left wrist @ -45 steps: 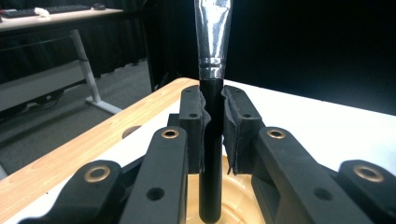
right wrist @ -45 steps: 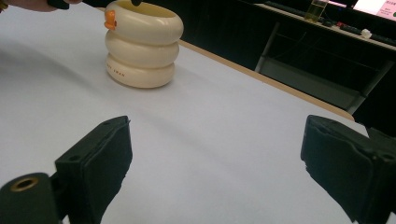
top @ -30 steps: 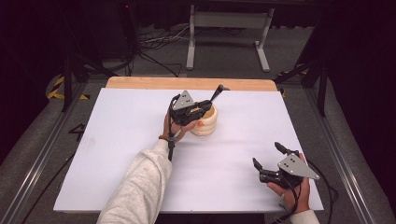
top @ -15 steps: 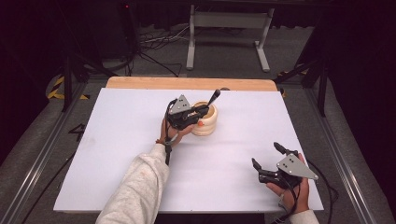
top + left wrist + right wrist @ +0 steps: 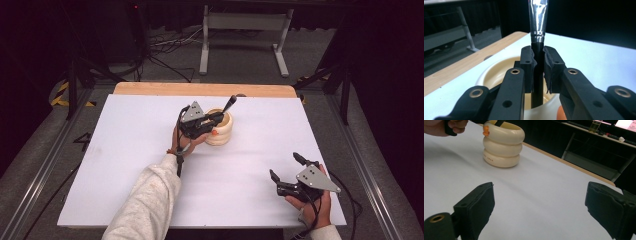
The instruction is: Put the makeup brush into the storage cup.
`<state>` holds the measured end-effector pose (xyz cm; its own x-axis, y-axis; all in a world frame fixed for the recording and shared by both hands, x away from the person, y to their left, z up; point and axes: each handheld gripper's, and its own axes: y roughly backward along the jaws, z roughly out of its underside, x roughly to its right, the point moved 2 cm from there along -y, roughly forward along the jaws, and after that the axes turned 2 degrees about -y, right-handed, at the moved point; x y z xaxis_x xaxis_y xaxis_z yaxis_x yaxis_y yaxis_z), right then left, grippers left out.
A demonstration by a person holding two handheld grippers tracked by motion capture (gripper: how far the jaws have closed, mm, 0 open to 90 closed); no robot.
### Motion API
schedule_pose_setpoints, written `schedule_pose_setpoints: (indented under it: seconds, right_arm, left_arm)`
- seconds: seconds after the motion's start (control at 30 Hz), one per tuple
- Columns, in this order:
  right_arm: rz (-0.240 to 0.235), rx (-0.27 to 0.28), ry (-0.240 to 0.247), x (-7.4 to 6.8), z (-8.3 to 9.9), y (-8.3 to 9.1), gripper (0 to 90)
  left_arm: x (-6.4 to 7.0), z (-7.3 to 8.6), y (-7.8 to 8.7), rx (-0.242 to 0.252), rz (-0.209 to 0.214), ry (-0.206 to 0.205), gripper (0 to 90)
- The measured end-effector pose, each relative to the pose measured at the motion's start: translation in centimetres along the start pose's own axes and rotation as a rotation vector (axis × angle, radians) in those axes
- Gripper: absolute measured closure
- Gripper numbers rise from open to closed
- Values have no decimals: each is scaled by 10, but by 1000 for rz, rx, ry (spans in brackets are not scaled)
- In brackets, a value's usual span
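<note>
White-covered bench (image 5: pixel 125 165), wooden edge exposed along the far side. Cream ribbed holder (image 5: pixel 220 129) of three stacked rings, upright near the far centre of the bench; small orange tab (image 5: pixel 485 130) on its rim. Left gripper (image 5: pixel 212 120) just above the holder's mouth, fingers (image 5: pixel 527 65) clamped on the black handle of a brush (image 5: pixel 537 50). Brush upright in the left gripper view, silver ferrule above the fingers, lower end inside the holder. Right gripper (image 5: pixel 286 166) near the bench's near right corner, well apart from the holder, fingers (image 5: pixel 475 205) spread wide, holding nothing.
</note>
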<state>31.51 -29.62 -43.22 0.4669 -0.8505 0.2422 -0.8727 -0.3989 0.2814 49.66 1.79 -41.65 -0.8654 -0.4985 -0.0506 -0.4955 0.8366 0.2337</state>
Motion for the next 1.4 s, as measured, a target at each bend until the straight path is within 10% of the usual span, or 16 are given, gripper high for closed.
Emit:
schedule_pose_setpoints:
  seconds: [0.53,0.87,1.4]
  right_arm:
    - [1,2,6,-1,-1,0,96]
    - [0,2,11,-2,-1,0,96]
    - [-4,0,15,-4,-2,-1,96]
  left_arm:
    - [5,-16,26,26,-37,-56,640]
    - [11,-24,40,22,-92,-85,331]
    - [15,-27,63,30,-142,-106,94]
